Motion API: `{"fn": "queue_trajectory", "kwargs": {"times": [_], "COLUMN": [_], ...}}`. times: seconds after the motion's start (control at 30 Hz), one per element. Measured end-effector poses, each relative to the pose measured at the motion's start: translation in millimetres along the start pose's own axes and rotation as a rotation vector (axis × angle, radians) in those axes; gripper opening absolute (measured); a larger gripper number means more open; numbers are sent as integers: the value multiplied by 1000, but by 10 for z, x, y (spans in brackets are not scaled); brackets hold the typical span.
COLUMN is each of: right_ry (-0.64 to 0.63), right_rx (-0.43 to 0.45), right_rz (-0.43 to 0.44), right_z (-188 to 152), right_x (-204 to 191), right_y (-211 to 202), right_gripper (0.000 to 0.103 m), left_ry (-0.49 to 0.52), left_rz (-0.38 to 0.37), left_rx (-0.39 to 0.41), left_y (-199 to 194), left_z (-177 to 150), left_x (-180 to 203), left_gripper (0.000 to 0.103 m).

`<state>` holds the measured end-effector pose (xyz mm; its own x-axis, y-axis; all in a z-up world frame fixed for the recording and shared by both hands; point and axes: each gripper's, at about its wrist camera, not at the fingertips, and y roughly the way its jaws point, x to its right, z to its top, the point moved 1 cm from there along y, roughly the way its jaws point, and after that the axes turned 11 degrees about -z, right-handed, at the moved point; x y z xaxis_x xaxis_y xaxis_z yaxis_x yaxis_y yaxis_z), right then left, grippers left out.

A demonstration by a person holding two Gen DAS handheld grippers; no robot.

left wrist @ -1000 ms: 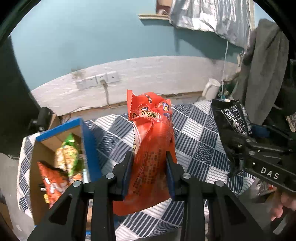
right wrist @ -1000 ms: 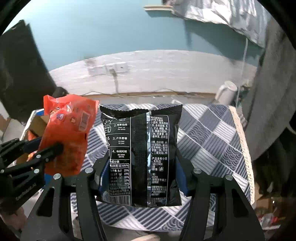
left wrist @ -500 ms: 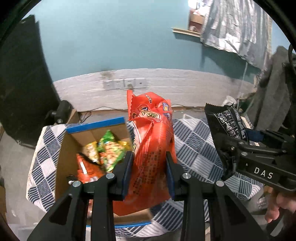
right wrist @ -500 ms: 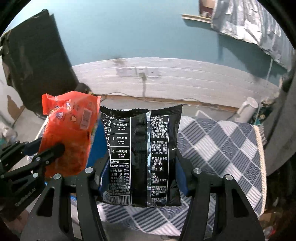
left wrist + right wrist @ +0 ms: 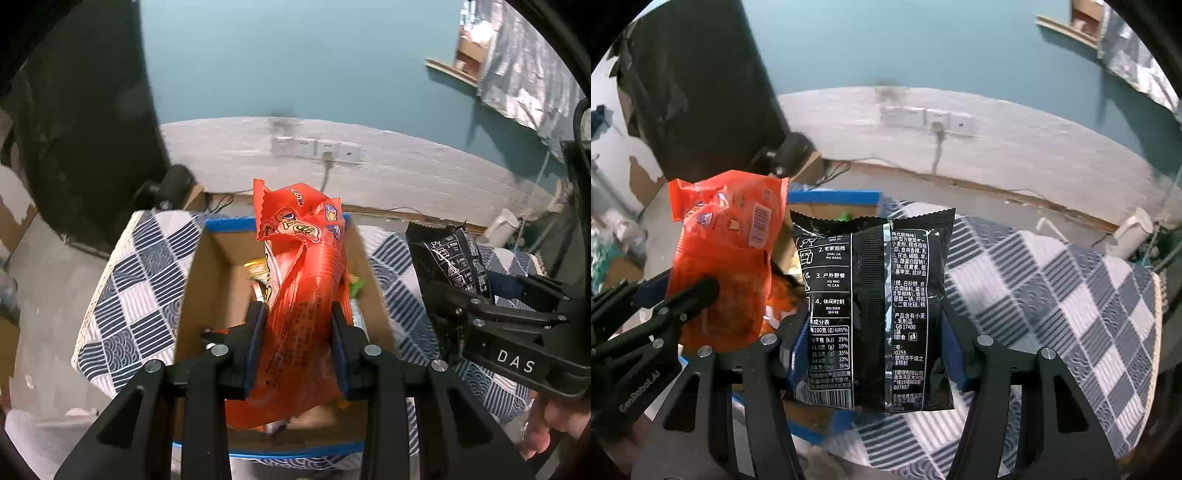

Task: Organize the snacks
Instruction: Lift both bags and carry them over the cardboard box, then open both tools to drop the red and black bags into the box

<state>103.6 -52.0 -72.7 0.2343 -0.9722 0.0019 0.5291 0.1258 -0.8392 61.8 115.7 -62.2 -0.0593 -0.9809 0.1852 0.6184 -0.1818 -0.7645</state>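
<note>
Orange and crinkly, the plastic snack bag is squeezed tight between the two fingers of the left gripper. It hangs right over the open brown cardboard box with blue edges, which sits on the blue and white checked cloth. The right gripper pinches a shiny black snack bag with white writing and holds it up beside the box. Some snacks, green and orange ones, already lie inside the box. So part of the job looks done. Both held bags are not in the box yet. I think the orange one goes in first.
</note>
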Motion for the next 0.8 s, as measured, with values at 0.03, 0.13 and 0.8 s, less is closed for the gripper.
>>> {"fn": "queue_trajectory", "kwargs": {"times": [0.03,0.13,0.8], "right_ry": [-9,-28,-54], "right_rx": [-6,-21,-19], "right_rz": [9,23,49], "right_z": [12,34,148], "right_x": [-65,-224,-559], "right_y": [37,134,188], "right_gripper": [59,59,73], "left_ry": [-10,-42,-122], "left_rz": [4,9,51], "left_rx": [-1,-12,-34], "left_y": [5,35,48], "left_z": [-8,-42,-106], "left_x": [-56,-221,-612], "left_gripper": [33,33,68]}}
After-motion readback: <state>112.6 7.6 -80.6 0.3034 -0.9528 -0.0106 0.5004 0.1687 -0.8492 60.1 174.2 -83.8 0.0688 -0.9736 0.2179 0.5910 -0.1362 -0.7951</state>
